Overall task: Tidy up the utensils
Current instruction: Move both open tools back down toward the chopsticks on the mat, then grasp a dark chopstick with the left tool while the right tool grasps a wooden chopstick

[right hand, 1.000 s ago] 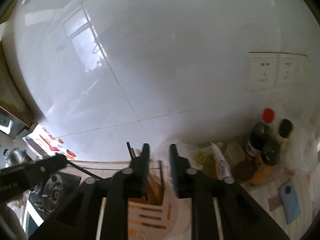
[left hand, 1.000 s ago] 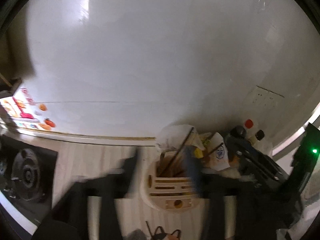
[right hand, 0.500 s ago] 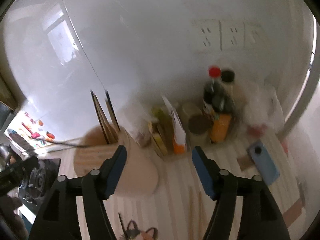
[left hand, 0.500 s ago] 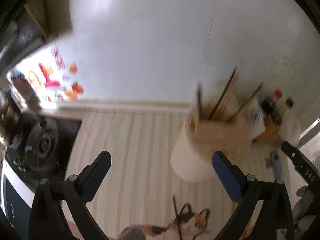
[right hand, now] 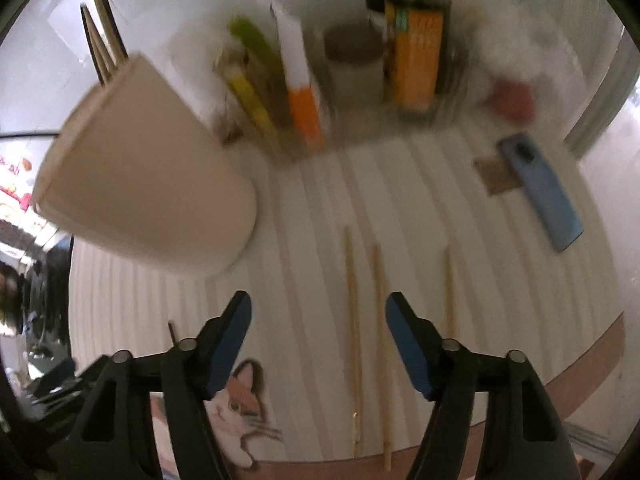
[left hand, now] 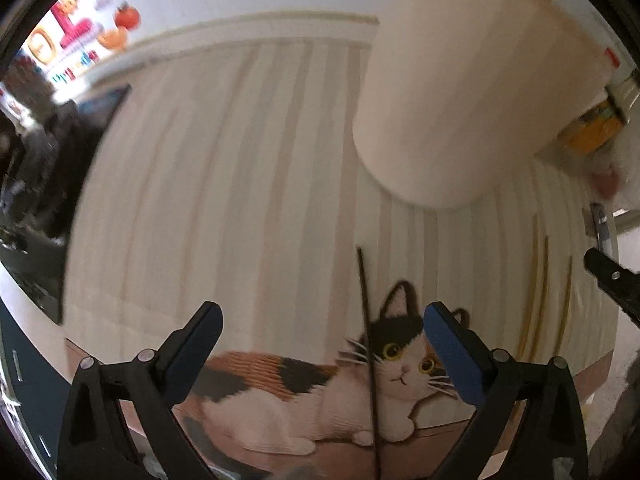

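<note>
My left gripper stands wide open, pointing down at a striped mat with a cat picture. A dark chopstick lies on the mat beneath the gap, nearer the right finger; nothing is held. The cream utensil holder stands beyond on the right. In the right wrist view my right gripper is open, its jaws closing, with no pad on anything. Two wooden chopsticks lie on the mat under the gap, a third wooden chopstick to the right. The holder has chopsticks sticking out of it.
Packets and an orange carton crowd the back wall. A blue phone lies at the right on the mat. A black stove sits at the far left. The mat's brown border runs near the front edge.
Both grippers have come down from above the holder to just over the mat and tipped downward. Both sets of jaws stand wider apart than a second ago.
</note>
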Tool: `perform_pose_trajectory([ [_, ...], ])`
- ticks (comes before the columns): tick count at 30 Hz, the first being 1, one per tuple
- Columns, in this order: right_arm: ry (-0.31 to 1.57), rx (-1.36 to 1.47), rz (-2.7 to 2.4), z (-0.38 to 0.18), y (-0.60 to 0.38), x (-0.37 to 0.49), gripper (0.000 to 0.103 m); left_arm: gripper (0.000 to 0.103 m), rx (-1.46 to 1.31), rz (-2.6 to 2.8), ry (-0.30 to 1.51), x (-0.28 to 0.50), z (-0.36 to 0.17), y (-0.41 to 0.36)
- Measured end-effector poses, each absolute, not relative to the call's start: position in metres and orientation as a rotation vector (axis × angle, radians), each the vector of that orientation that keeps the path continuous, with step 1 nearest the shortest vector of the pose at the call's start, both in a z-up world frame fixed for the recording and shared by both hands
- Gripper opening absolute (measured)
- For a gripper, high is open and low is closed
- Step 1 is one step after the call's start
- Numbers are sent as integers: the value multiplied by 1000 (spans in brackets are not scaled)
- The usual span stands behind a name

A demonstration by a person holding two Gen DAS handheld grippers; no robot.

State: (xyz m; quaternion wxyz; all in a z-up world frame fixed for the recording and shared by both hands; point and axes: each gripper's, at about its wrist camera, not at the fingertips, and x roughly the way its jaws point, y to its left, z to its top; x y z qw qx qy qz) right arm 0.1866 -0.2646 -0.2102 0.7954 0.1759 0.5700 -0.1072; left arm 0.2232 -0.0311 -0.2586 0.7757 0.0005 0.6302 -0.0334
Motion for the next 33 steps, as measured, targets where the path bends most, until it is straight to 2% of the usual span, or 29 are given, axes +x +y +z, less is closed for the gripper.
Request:
perform_pose_trajectory([
  [2,1206,363,-196,-206,-257,187,63,87,4,-84,1403,221,-275,-40],
  [3,1200,347,-190,-204,-253,188,63,74,11,-87,1430,221,-284,-46],
  [4,1193,327,-186,-200,-248,190,63,69,11,-93,1451,217,-292,-51],
  [5,1189,312,-186,-199,-246,192,63,69,9,-100,1465,215,-298,-54],
  [7,1195,293,-192,-199,-243,196,63,46,25,-116,1504,211,-313,-63],
  [8,1202,289,-192,-200,-242,198,63,41,32,-117,1520,210,-318,-65],
  [9,1213,285,-196,-202,-242,198,63,31,38,-118,1535,208,-323,-67],
  [11,1240,278,-211,-208,-245,198,63,24,73,-117,1518,203,-322,-72],
  [12,1259,281,-220,-213,-248,195,63,17,95,-115,1513,201,-321,-74],
  [13,1273,284,-230,-216,-250,194,63,4,90,-118,1513,201,-320,-74],
  [19,1375,402,-292,-249,-281,179,62,3,79,-124,1505,214,-316,-57],
  [26,1466,339,-297,-286,-289,189,47,3,71,-135,1509,224,-310,-44],
  [29,1494,280,-290,-300,-280,194,33,3,70,-135,1507,226,-308,-40],
  [31,1475,188,-312,-300,-271,197,16,3,66,-134,1507,220,-307,-43],
  [32,1478,188,-300,-300,-268,198,3,3,66,-135,1508,221,-307,-42],
  [33,1486,184,-295,-301,-264,199,1,3,66,-135,1509,226,-308,-40],
])
